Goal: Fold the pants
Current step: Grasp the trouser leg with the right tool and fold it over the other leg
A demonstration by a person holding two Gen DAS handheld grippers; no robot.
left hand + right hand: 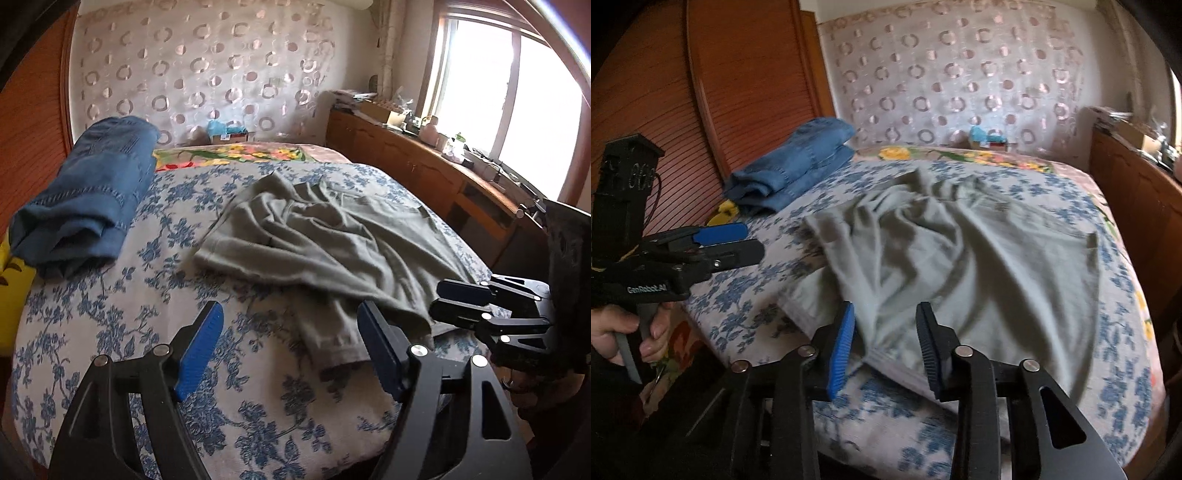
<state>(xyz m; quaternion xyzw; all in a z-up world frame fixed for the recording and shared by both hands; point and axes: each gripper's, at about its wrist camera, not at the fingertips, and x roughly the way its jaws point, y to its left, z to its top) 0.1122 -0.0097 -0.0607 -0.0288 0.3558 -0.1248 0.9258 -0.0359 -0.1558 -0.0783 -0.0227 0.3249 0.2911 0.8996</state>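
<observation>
Crumpled grey-green pants lie spread across the middle of the bed. My left gripper hovers open over the bedcover. A hem of the pants lies just inside its right finger, and nothing is pinched. My right gripper is at the near edge of the pants, its jaws partly apart. The cloth's edge shows in the gap and the pads do not press on it. Each gripper also shows from the side in the other view: the right gripper and the left gripper, which a hand holds.
Folded blue jeans rest at the bed's far left. The bedcover has a blue floral print. A wooden cabinet loaded with clutter runs along the right under a window. A louvred wooden door stands at the left.
</observation>
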